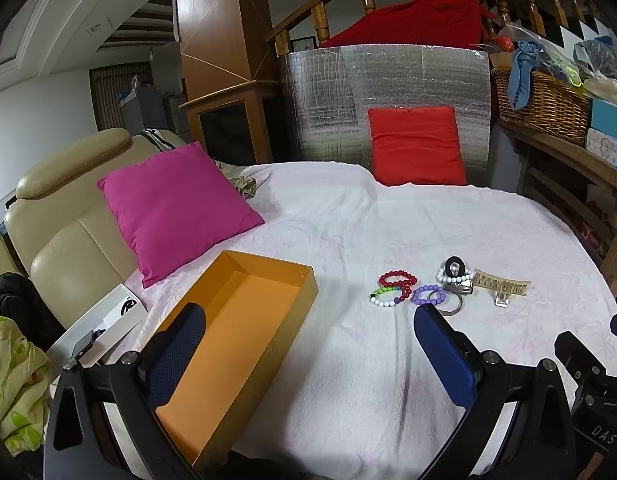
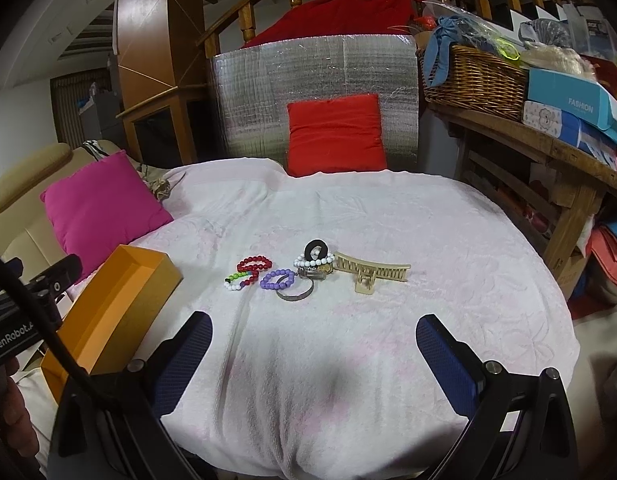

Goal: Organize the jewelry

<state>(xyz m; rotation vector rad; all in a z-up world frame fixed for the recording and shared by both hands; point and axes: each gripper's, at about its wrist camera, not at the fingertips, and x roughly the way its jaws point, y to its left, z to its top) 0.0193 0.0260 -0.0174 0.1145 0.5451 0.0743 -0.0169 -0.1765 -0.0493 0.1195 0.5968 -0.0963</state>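
Both jaws apart and holding nothing, jewelry heaped on the pink cloth right of the bare orange box: overlapping bracelets, so likely to snag and drag neighbours; soft cloth likely to bunch under a low pinch.

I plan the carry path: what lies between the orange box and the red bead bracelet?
Only bare pink cloth lies between the orange box and the red bead bracelet; both wrist views show it.
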